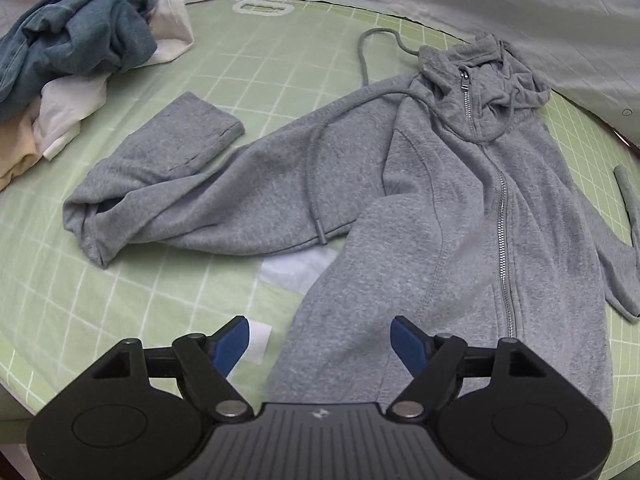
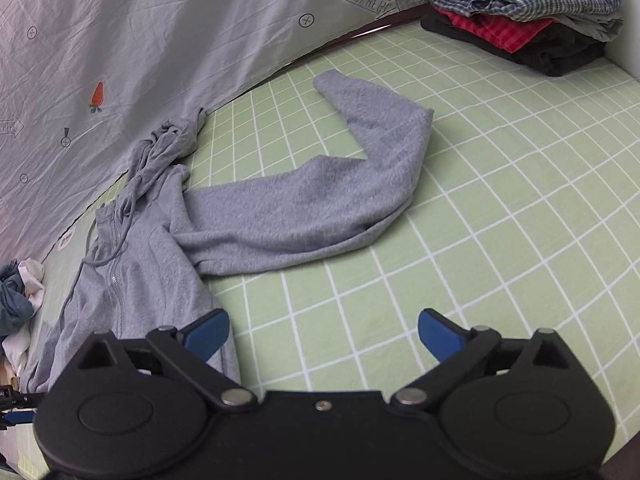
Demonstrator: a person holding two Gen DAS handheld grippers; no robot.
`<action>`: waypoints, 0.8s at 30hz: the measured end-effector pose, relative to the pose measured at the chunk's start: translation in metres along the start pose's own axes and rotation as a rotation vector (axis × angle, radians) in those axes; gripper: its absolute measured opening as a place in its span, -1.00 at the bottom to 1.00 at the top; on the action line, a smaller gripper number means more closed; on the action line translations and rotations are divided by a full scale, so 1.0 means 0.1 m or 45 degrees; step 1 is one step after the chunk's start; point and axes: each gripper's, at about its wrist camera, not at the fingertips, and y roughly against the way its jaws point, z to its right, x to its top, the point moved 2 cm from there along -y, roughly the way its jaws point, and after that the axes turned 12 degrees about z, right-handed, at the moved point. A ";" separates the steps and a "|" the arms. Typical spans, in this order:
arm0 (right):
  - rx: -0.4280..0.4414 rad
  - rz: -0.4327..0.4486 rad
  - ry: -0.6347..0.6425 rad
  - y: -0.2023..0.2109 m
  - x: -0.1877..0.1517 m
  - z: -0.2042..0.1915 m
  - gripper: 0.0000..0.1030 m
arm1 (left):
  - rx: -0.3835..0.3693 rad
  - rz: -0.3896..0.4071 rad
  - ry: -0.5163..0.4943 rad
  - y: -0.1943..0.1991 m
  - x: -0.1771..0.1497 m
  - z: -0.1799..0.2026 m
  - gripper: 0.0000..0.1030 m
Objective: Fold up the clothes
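A grey zip hoodie (image 1: 460,200) lies front up on the green checked bed sheet (image 1: 160,312), hood at the far end, zipper closed. Its one sleeve (image 1: 208,196) stretches to the left and doubles back, with the cuff (image 1: 200,128) on top. My left gripper (image 1: 320,340) is open above the hoodie's lower body, and the blue pads (image 1: 404,344) touch nothing. In the right wrist view the other sleeve (image 2: 304,208) runs to the right and bends back toward its cuff (image 2: 332,80). My right gripper (image 2: 324,330) is wide open over the bare sheet (image 2: 500,240) beside the hoodie's body (image 2: 152,280).
A loose heap of blue, white and cream clothes (image 1: 80,48) lies at the far left of the bed. A folded stack topped by a checked shirt (image 2: 520,8) sits in the far right corner. A grey printed cloth (image 2: 120,60) runs along the back edge.
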 end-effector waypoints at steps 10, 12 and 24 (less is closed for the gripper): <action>-0.187 0.119 -0.020 -0.56 0.64 0.47 0.99 | 0.024 -0.130 -0.020 -0.72 0.29 0.39 0.63; -0.211 0.124 -0.028 -0.76 0.84 0.59 0.97 | 0.036 -0.131 -0.041 -0.78 0.32 0.45 0.82; -0.085 0.022 0.220 -1.67 1.30 0.41 0.08 | 0.104 -0.111 -0.032 -0.86 0.31 0.54 1.00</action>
